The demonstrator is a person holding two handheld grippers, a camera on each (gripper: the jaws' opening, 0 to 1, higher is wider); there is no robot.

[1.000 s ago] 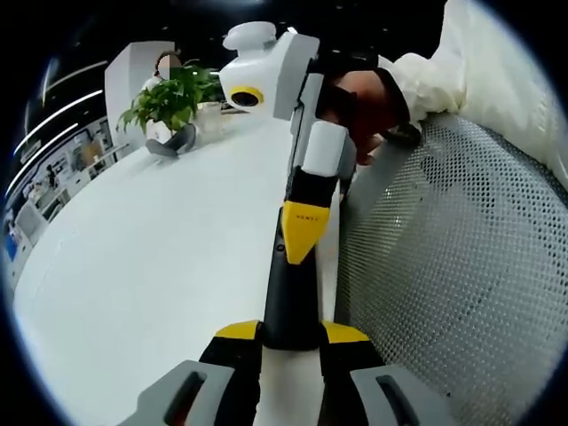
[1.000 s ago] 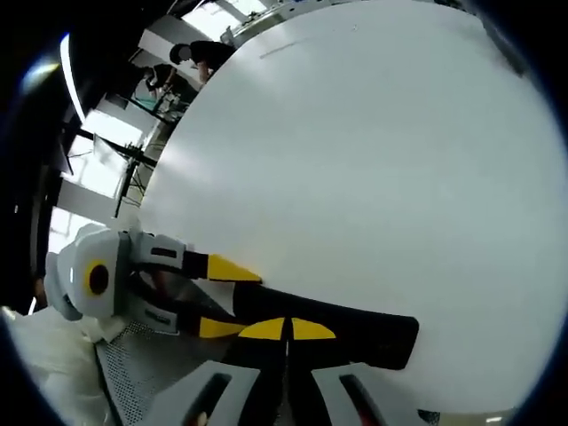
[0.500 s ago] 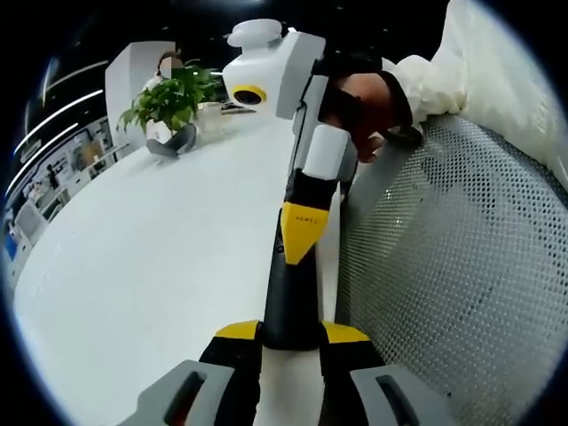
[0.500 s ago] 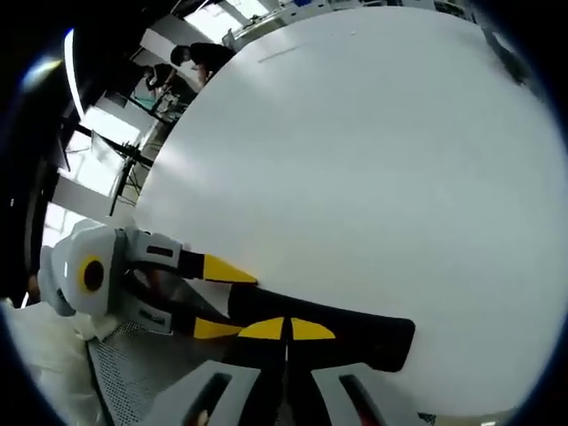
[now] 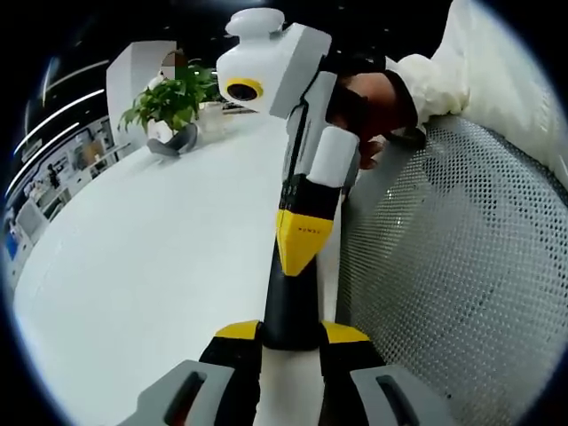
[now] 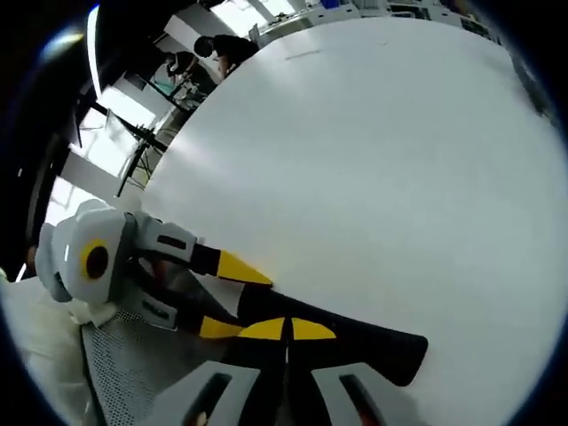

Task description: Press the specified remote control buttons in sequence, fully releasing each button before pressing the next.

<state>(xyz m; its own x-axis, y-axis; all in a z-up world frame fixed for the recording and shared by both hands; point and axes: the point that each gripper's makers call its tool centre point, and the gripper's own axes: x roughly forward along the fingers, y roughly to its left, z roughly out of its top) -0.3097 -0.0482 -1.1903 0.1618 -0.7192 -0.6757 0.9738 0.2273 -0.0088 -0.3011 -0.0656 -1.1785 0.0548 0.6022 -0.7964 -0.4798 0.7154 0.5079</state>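
Movement is slight: the right gripper (image 5: 302, 244) has leaned over and slid its pinched-shut yellow tip a little along the remote (image 5: 288, 302), still touching it. I judge a press is under way, not yet released. Left of the remote spreads the white table (image 5: 151, 266). The left gripper (image 5: 291, 331) clamps the remote's near end. Right of the remote stands a mesh chair back (image 5: 444, 266). The remote is slim and black; I cannot make out its buttons.

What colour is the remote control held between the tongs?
Black; the remote control shows best in the right gripper view, lying on the white table.
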